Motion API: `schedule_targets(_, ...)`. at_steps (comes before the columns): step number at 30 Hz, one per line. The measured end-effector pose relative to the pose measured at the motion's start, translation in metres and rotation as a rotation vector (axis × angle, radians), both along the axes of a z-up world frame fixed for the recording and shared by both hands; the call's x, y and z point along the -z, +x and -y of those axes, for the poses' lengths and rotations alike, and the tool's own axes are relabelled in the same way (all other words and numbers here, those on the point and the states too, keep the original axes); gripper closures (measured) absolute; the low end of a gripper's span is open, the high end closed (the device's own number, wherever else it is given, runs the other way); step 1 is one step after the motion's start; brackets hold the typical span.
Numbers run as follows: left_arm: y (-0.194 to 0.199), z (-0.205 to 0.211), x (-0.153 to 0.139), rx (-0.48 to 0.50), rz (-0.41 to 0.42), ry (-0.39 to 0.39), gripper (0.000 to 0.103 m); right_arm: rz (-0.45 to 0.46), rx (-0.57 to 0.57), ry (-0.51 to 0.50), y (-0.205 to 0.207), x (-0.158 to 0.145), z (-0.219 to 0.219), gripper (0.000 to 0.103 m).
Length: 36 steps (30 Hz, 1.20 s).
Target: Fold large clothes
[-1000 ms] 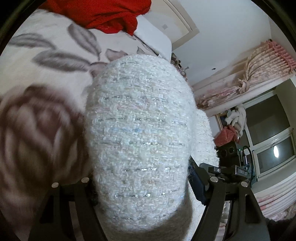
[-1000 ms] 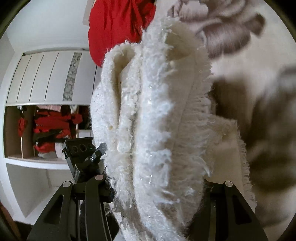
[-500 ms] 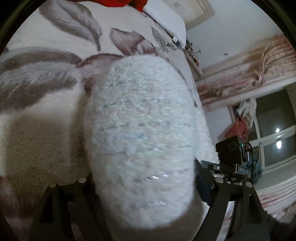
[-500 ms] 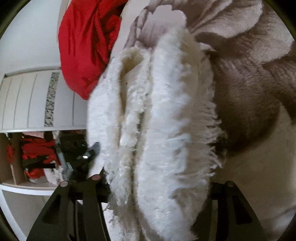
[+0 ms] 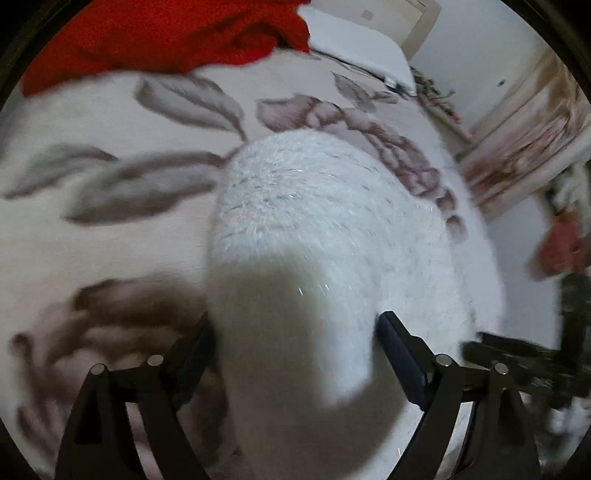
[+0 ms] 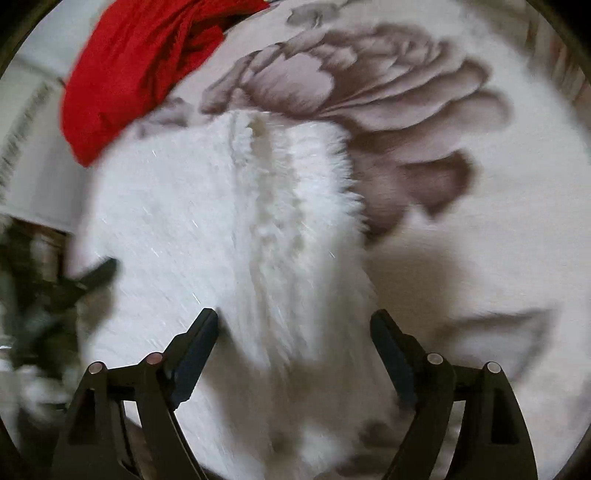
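**Both tongs letting go of the knit**

Since 1 s ago we've tipped both tongs down twd the bed, and the jaws, then clamped on the white knit, have spread. The knit, which stood up tall in front of each cam, now lies lower on the blanket.

Left gripper (image 5: 295, 343): jaws opening, wide apart. The knit (image 5: 332, 236) sits betw them as a rounded folded bulge; the right pad looks just clear of it, the left pad is right at its edge, contact unclear w/ the blur. We read it as released.

Right gripper (image 6: 293, 332): jaws opening too. Knit (image 6: 229, 229) betw them, its fringed edges (image 6: 273, 206) running away from us; the left pad is at the fabric's surface, the right pad stands apart from it. Not gripping.

The knit rests on the floral blanket (image 5: 92, 229), over the big grey-brown flower print (image 6: 369, 85). A red garment (image 6: 133, 66) is bunched at the far side of the bed, apart from the knit; same red heap (image 5: 159, 33) at top of the left view. Pink curtain (image 5: 524, 136) at right in left view. Both views motion-blurred.
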<state>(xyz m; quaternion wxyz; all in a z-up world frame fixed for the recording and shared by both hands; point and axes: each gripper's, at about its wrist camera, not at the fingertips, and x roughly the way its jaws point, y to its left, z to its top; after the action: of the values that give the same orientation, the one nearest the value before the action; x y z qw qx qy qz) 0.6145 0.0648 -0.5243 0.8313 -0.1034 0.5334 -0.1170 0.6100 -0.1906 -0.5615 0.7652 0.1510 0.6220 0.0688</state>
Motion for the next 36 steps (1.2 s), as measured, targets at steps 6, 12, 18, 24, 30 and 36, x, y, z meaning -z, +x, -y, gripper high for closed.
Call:
schedule_targets(6, -0.052, 0.019, -0.032, -0.043, 0.085, 0.227, 0.0, 0.106, 0.01, -0.318, -0.063, -0.034, -0.011, 0.011)
schedule_targets(12, -0.089, 0.029, -0.078, -0.079, 0.117, 0.259, 0.0, 0.154, 0.053, -0.419, -0.113, -0.096, -0.021, 0.011)
schedule_targets(18, -0.141, 0.031, -0.151, -0.118, 0.165, 0.272, 0.0, 0.187, 0.1, -0.427, -0.169, -0.176, -0.021, 0.011)
schedule_targets(24, -0.212, 0.039, -0.242, -0.134, 0.229, 0.266, 0.0, 0.242, 0.125, -0.425, -0.249, -0.277, -0.018, 0.011)
schedule_targets(30, -0.288, 0.049, -0.333, -0.137, 0.303, 0.256, 0.0, 0.336, 0.118, -0.439, -0.335, -0.389, -0.023, 0.011)
schedule_targets(36, -0.357, 0.06, -0.402, -0.147, 0.355, 0.257, 0.0, 0.433, 0.125, -0.454, -0.414, -0.49, -0.025, 0.011)
